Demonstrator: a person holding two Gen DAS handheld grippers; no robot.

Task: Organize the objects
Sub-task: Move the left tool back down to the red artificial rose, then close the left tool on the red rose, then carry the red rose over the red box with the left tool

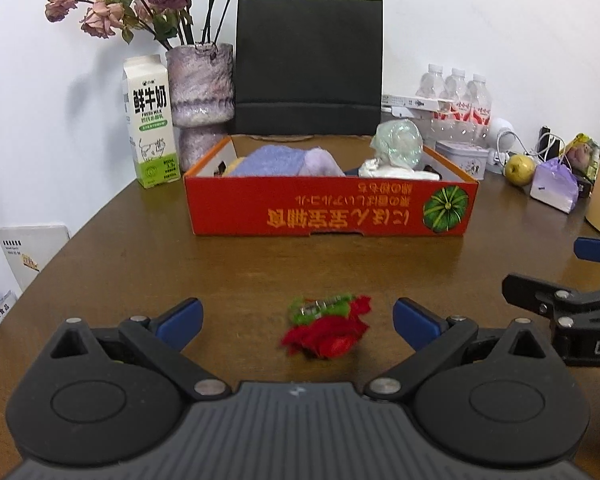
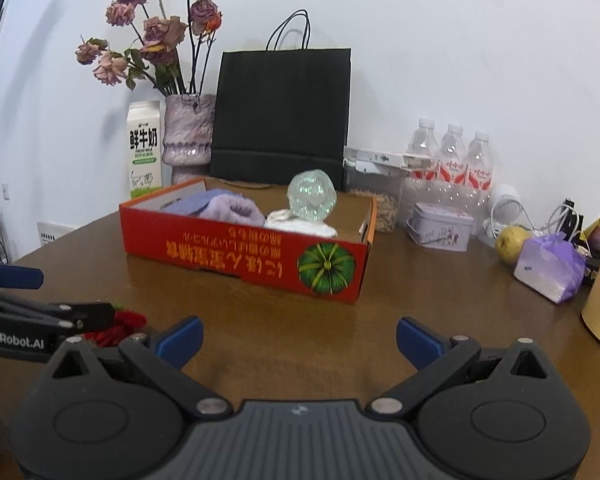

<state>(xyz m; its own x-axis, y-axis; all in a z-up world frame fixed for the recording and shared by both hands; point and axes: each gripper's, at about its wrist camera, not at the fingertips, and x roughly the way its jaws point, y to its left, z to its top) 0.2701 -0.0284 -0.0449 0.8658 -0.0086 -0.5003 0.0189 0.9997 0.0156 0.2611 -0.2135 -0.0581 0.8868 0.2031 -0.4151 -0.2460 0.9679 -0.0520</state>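
Left wrist view: your left gripper (image 1: 298, 316) hangs low over the brown table (image 1: 236, 264), jaws wide apart, nothing between the pads. A small red and green bundle (image 1: 326, 330), maybe cloth or a wrapped trinket and too blurred to name, lies on the table right between the two fingers, not touched by either. Beyond it sits the red box (image 1: 332, 210), open at the top. Already inside: a purple towel (image 1: 284, 160), something white (image 1: 396, 170), and a clear crinkly ball (image 1: 398, 140) on top of that.

Progress, as a judgement: several items are boxed; the bundle looks like the one loose piece in front of you and is probably next. Whether the clutter at the right edge, a yellow fruit (image 1: 520, 168) and a purple pouch (image 1: 554, 184), counts as part of the job, you cannot tell.

Right wrist view: your right gripper (image 2: 300, 338) also has its jaws spread and empty, over bare table. Here the bundle (image 2: 118, 326) shows only as a red scrap, mostly hidden behind the left gripper's arm. This view does give you the box's right end and more of its floor, which seems bare toward that end.
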